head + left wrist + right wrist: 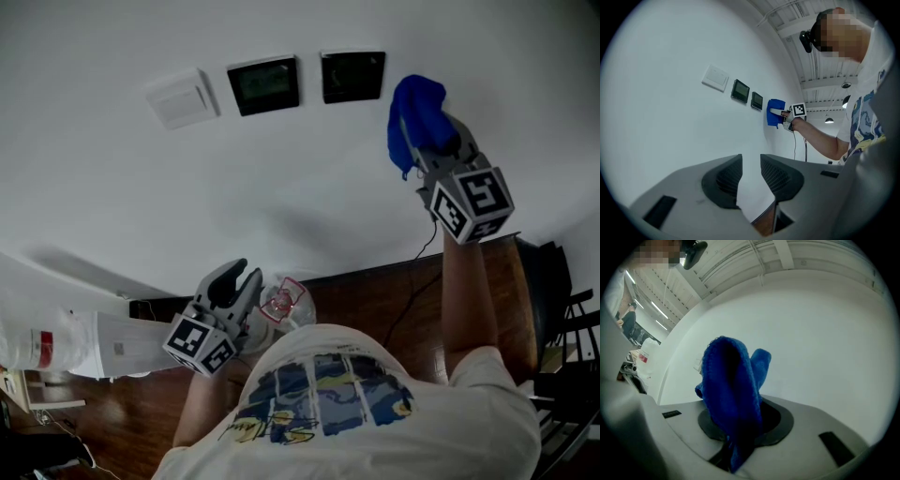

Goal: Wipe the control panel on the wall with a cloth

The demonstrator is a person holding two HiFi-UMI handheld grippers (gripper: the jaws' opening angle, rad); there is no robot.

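Observation:
Two dark control panels (pixel 264 84) (pixel 352 75) hang on the white wall, with a white switch plate (pixel 183 97) to their left. My right gripper (pixel 433 131) is raised just right of the panels and is shut on a blue cloth (pixel 417 114). The cloth bunches up out of the jaws and stands clear of the nearer panel. In the right gripper view the blue cloth (pixel 731 385) hides most of the jaws. My left gripper (pixel 234 289) is held low near the person's chest, jaws a narrow gap apart with nothing between them. Its view shows both panels (pixel 740 91) (pixel 757 101) and the cloth (pixel 775 112).
A clear plastic item (pixel 284 302) shows beside the left gripper. A white container with a red label (pixel 42 347) stands at lower left. Dark wood floor (pixel 394 291), a hanging cable (pixel 424 251) and a black frame (pixel 562 309) lie below and to the right.

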